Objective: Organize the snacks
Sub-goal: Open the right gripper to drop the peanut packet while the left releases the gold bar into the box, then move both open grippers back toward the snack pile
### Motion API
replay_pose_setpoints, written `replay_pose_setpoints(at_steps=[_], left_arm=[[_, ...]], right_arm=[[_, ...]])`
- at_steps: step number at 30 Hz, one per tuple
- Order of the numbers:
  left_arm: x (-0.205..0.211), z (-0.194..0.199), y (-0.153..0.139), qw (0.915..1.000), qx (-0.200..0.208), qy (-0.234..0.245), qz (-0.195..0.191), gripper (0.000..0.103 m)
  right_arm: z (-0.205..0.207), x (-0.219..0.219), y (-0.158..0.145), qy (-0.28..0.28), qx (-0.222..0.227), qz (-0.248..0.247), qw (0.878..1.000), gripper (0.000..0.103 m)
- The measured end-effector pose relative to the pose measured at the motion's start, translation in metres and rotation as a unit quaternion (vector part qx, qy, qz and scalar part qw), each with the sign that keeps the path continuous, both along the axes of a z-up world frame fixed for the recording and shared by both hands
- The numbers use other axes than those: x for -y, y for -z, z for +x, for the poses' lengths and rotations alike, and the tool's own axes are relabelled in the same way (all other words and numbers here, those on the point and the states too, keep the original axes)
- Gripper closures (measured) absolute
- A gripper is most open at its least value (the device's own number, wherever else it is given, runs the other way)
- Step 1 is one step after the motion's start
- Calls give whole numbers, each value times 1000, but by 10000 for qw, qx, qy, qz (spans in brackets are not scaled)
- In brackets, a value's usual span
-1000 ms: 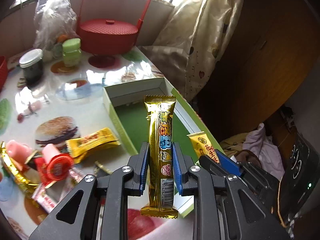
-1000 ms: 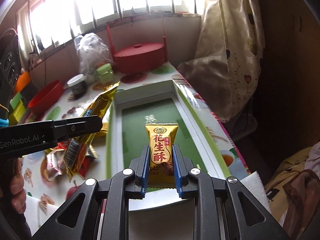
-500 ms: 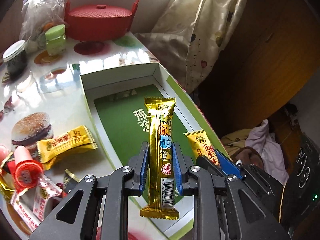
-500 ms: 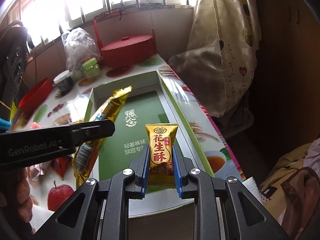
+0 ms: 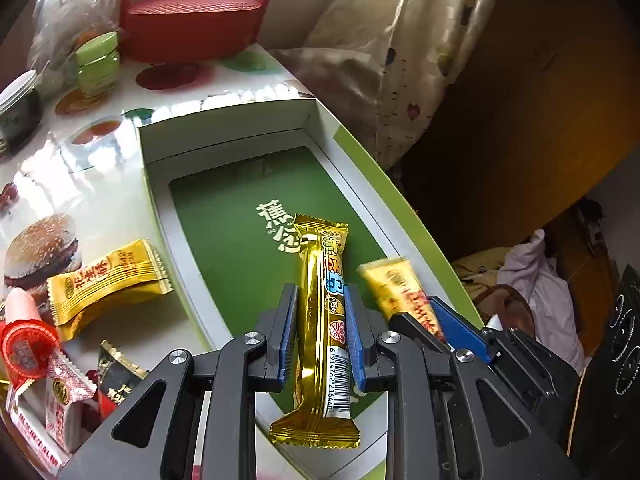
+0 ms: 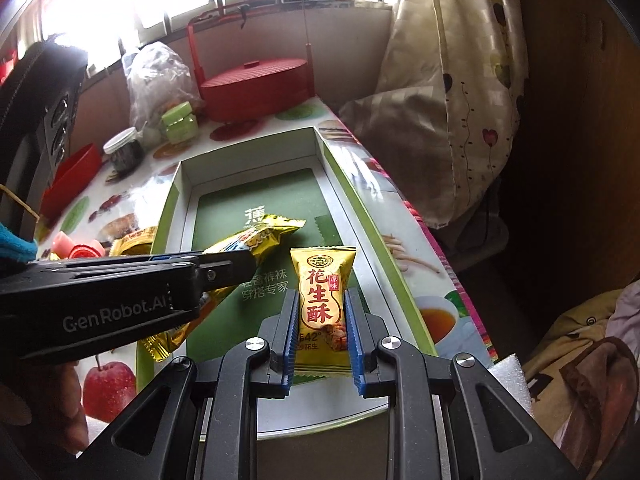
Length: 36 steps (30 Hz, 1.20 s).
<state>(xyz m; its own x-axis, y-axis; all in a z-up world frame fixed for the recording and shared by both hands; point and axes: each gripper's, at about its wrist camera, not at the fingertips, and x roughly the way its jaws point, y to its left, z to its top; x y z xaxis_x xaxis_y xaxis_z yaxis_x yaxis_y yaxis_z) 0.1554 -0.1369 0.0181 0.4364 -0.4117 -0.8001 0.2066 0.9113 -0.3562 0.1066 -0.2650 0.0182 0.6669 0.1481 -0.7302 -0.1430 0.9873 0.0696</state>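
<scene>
My left gripper (image 5: 321,304) is shut on a long gold snack bar (image 5: 322,320), held lengthwise over the near half of the open green-lined box (image 5: 240,216). In the right wrist view that same gold bar (image 6: 256,240) sticks out of the left gripper (image 6: 224,268) above the box (image 6: 256,200). My right gripper (image 6: 322,308) is shut on a yellow peanut candy packet (image 6: 322,288), held upright over the box's near right part. The left wrist view shows this packet (image 5: 394,284) just right of the bar.
Loose snacks lie on the printed tablecloth left of the box: a yellow packet (image 5: 104,276), a red-capped sweet (image 5: 24,344) and small wrappers (image 5: 64,404). A red lidded basket (image 5: 192,20), jars (image 5: 98,64) and a plastic bag (image 5: 68,8) stand at the back. The table edge and a curtain (image 6: 452,80) lie right.
Both grippers have come down and forward over the box with their snacks still held. The left one moved further right, from over the box's left wall to above its green floor.
</scene>
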Motion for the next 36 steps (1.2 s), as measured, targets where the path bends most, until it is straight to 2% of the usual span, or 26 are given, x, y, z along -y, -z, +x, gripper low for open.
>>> replay_pose_setpoints(at_steps=[7,9,13,17,25,29,36], left_arm=[[0,1,0,10000,-39,23,-45,77],[-1,0,-1,10000,-38,25,-59,70],[-5,-3,-3,9999,-30,40,-110,67],[-9,-8,-7,9999,2,8,-124,54],[-28,-31,-29,9993,275,79,-260,54],[-42,-47,-41,9986,501,37,-173,54],[-86,-82,-57,9964,805,-220,-117,54]], right_arm=[[0,0,1,54,-11,-26,10000,82],[0,0,1,70,-13,-28,10000,81],[-3,0,-1,146,24,-44,9999,77],[-8,2,-4,224,51,-37,9997,73],[-23,3,-18,432,181,36,9989,68],[-34,-2,-27,464,273,128,9985,67],[-58,-21,-43,448,456,418,9971,63]])
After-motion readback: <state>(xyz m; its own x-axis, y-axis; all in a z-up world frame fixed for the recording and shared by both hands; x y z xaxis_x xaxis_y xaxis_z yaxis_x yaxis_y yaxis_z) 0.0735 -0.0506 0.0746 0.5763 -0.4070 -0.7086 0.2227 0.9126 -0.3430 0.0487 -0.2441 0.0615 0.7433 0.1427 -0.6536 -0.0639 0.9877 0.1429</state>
